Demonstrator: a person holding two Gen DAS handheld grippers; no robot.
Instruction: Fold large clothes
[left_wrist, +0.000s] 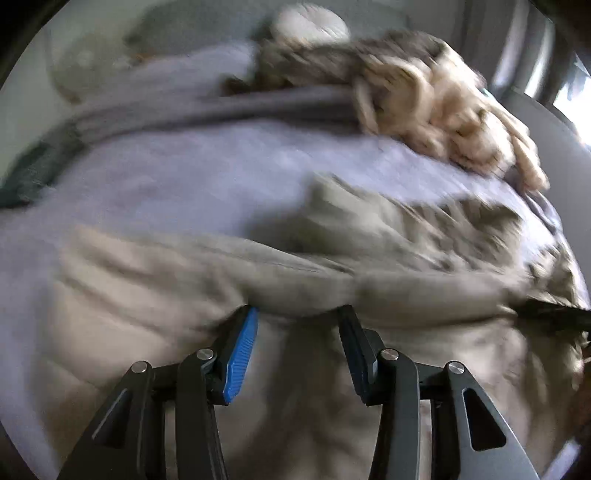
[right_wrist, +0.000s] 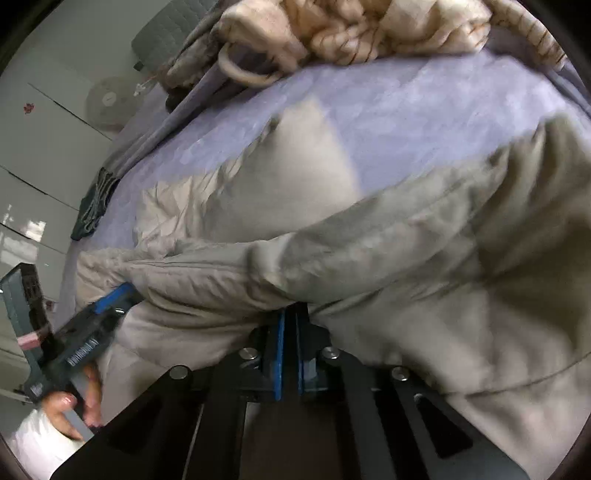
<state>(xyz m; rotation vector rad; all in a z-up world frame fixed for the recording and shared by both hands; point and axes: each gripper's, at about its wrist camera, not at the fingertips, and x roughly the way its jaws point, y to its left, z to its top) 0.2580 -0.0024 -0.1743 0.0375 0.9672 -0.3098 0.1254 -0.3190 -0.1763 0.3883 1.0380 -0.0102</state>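
A large beige padded jacket (left_wrist: 332, 258) lies on a lavender bed sheet (left_wrist: 166, 177); the left wrist view is motion-blurred. My left gripper (left_wrist: 297, 314) is open, its blue-padded fingers (left_wrist: 242, 350) spread against a folded edge of the jacket. In the right wrist view the jacket (right_wrist: 369, 240) is bunched into a thick fold. My right gripper (right_wrist: 290, 314) is shut on the jacket's lower edge. The left gripper (right_wrist: 110, 299) shows there at lower left, touching the jacket's left end, held by a hand (right_wrist: 70, 410).
A cream and brown patterned blanket (right_wrist: 351, 29) is heaped at the far side of the bed, also in the left wrist view (left_wrist: 443, 103). A dark green cloth (right_wrist: 92, 210) lies at the bed's left edge. White cupboards (right_wrist: 44, 147) and a round fan (right_wrist: 107, 103) stand beyond.
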